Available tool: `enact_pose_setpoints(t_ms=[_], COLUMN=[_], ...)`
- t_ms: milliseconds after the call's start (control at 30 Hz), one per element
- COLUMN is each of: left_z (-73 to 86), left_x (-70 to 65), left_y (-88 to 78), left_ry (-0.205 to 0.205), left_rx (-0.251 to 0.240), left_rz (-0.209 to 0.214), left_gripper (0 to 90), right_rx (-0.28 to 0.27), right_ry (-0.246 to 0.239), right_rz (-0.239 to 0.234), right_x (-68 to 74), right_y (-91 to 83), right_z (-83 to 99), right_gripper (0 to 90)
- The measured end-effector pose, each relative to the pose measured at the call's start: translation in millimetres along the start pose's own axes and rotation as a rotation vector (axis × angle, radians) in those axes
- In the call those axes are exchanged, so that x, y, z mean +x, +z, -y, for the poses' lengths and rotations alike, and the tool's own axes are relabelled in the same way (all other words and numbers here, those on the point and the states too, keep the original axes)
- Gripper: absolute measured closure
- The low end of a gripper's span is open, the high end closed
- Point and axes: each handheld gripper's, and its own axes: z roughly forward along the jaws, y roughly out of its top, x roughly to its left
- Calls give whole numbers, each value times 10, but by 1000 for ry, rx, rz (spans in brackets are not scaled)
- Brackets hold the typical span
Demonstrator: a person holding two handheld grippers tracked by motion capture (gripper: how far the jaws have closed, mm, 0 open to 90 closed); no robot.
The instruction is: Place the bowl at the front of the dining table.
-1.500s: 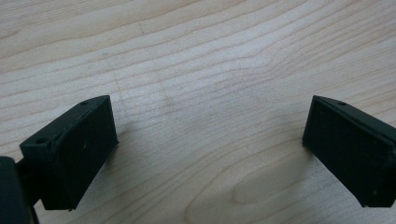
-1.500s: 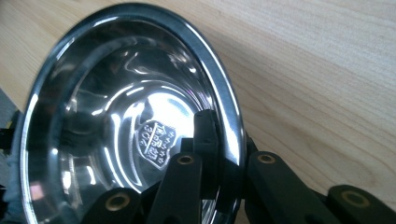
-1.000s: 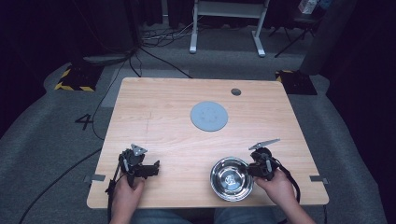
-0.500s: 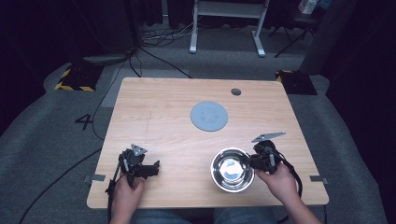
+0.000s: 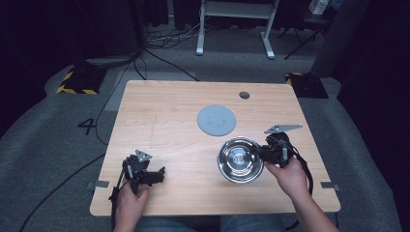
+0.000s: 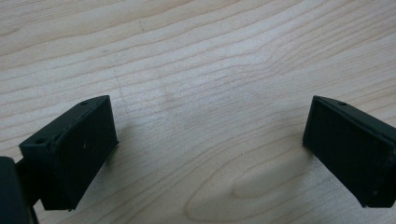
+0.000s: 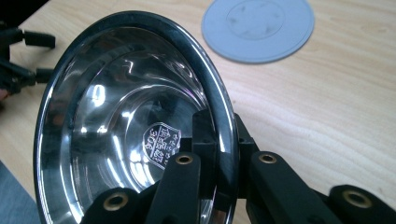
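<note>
Lower right of the high view, the right gripper (image 5: pixel 261 153) is clamping the rim of the steel bowl (image 5: pixel 240 160), jaws closed on its right edge, one inside the wall and one outside. Bowl is sitting in the lower right part of the wooden table (image 5: pixel 169 116), just below and right of the grey disc (image 5: pixel 216 120), not touching it. Whether the bowl is resting on the wood or hanging clear of it, cannot tell from above. A hand (image 5: pixel 289 175) is coming in from the bottom edge behind that gripper, cable trailing back along the forearm.

Right gripper view: bowl (image 7: pixel 126 121) is taking up the left and centre, tilted so its mouth is facing the camera, a stamped mark showing on its bottom. Gripper (image 7: pixel 219 144) is pinching the rim low centre. Grey disc (image 7: pixel 258 28) is lying flat at the upper right; the other gripper is peeking in at the left edge.

Lower left of the high view, the left gripper (image 5: pixel 153 175) is sitting low over the table, well apart from the bowl, held by the other hand (image 5: pixel 129 203). Left gripper view: left gripper (image 6: pixel 210 135) is standing wide open, released, nothing but bare wood grain (image 6: pixel 210 70) between the two black jaws.
</note>
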Motion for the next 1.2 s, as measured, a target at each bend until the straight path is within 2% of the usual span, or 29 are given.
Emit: enact_pose_setpoints(t_ms=[67,267,467,733,867,1200], left_z=[0,0,-1,0,0,0], left_x=[0,0,0,0,0,0], left_y=[0,0,0,0,0,0], left_ry=[0,0,0,1,0,0], left_rx=[0,0,0,0,0,0], left_rz=[0,0,0,0,0,0], left_gripper=[30,30,30,30,30,29], right_rx=[-15,-45,-79,-119,-123,-144], right_ry=[9,55,55,70,69,81], right_rz=[-2,38,67,81,91,103], right_x=[-24,-102,-131,-178,-181,-246], right_y=[-8,-12,-27,-8,24,86], right_z=[-34,-144,-253,-409,-460,-718], right_gripper=[854,854,854,855,854,854])
